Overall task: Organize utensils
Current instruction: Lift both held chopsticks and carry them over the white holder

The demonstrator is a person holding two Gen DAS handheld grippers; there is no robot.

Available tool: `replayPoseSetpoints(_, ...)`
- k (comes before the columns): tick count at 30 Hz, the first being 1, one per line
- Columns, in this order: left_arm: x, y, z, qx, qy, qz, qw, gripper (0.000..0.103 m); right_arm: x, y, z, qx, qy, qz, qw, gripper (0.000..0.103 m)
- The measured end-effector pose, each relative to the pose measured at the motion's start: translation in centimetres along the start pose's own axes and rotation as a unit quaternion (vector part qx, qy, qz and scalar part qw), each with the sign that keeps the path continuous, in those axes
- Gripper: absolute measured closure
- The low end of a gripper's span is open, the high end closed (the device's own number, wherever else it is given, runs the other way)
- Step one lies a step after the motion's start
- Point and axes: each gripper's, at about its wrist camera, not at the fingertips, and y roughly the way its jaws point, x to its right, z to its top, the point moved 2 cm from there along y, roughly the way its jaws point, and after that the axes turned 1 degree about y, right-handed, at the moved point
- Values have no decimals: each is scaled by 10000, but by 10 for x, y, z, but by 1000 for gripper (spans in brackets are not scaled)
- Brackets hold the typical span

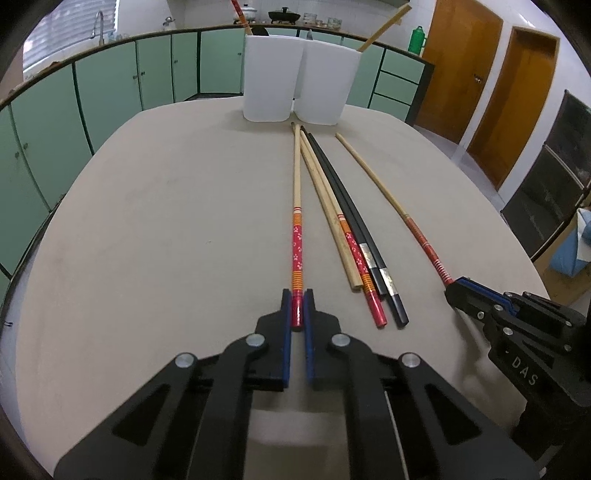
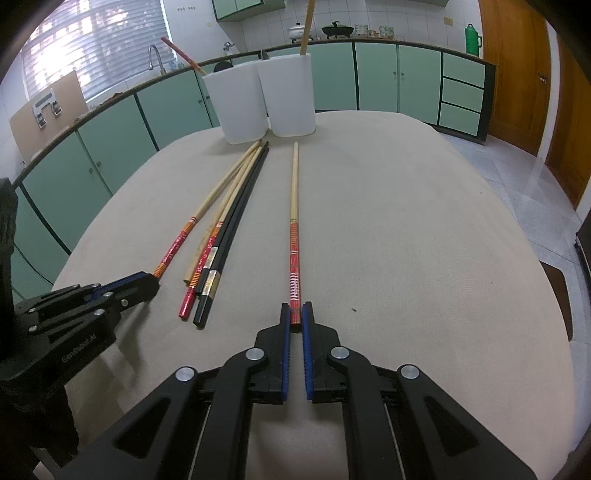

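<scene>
Left wrist view: the left gripper (image 1: 297, 300) pinched the flowered chopstick (image 1: 297, 206) by its very end on the table (image 1: 147, 221) — likely to swivel or slip when lifted.

Right wrist view: the right gripper (image 2: 296, 313) clamped the striped chopstick (image 2: 294, 221) likewise — its tip could miss the white cups (image 2: 266, 99).

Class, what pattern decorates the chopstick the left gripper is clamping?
White blossoms on red, between orange stripes, on the flowered chopstick in the left gripper; left wrist view.

A home kitchen: green cabinets (image 2: 373, 77) run under a counter along the tiled wall, with a faucet (image 2: 155, 55) by the blinded window (image 2: 92, 44), a pot (image 2: 297, 30) and wok (image 2: 337, 29) on the counter, a green thermos (image 2: 472, 38), and wooden doors (image 1: 461, 66).
</scene>
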Motion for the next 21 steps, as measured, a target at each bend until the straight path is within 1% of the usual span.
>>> replayPoseSetpoints(3, 1, -4, 1, 38, 36, 13, 10000, 98, 1, -2, 1, -6, 53, 43, 10000, 97)
replayPoseSetpoints(6, 3, -16, 4, 154, 141, 18, 9998, 98, 2, -8, 4, 43, 137, 101, 9998, 97)
replayPoseSetpoints(8, 3, -27, 9, 249, 228, 65, 9994, 98, 2, -19, 11, 165, 136, 127, 9997, 97)
replayPoseSetpoints(12, 5, -57, 26, 586, 428, 110, 9973, 98, 1, -43, 29, 473, 29, 145, 9988, 97)
replayPoseSetpoints(21, 4, -113, 70, 1288, 464, 49, 9906, 98, -5, -98, 75, 1085, -284, 206, 9935, 97)
